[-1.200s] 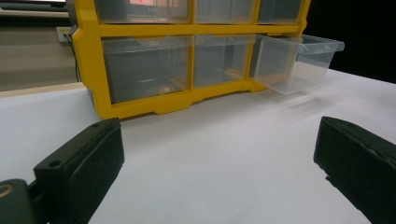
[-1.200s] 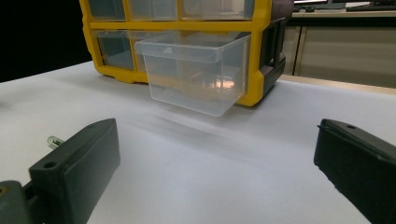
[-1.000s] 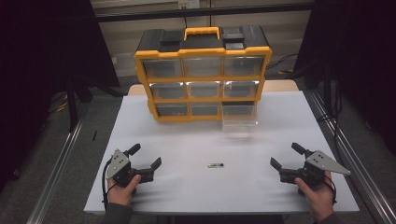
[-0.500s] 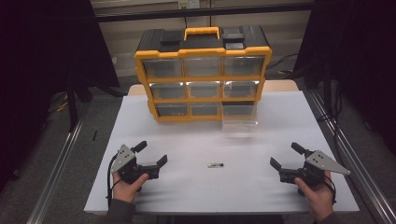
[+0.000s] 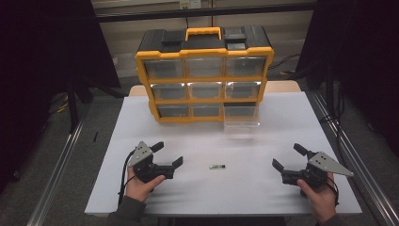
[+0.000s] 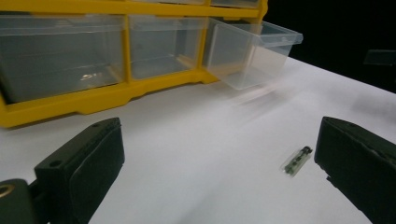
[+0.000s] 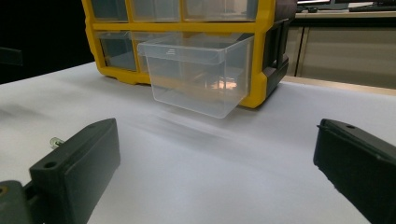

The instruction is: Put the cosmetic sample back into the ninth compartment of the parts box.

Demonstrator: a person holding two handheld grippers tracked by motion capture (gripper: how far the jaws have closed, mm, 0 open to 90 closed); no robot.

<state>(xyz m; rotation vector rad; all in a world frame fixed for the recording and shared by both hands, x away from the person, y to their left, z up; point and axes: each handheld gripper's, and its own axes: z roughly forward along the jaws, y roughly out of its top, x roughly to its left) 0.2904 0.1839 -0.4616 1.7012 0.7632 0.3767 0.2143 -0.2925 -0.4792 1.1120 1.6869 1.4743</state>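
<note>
A small green cylindrical part in a clear sleeve [image 5: 217,166] lies on the white table [image 5: 263,188], between my two grippers. My left gripper [image 5: 168,153] stands open a short way to its left, with nothing between the jaws. In the left gripper view that gripper [image 6: 217,140] is wide open, and the part [image 6: 297,161] lies just inside its right jaw. Well to the right of the part, my right gripper [image 5: 286,156] is open and empty. In the right gripper view the part [image 7: 55,141] peeks out beside the left jaw of that gripper [image 7: 217,144].
A yellow and black drawer organizer [image 5: 204,75] stands at the back of the table. Its bottom right clear drawer [image 5: 241,117] is pulled out and looks empty [image 7: 201,77]. Metal rails run along both sides of the table.
My left gripper has slid to the right, closer to the small part. The right gripper has stayed where it was.
</note>
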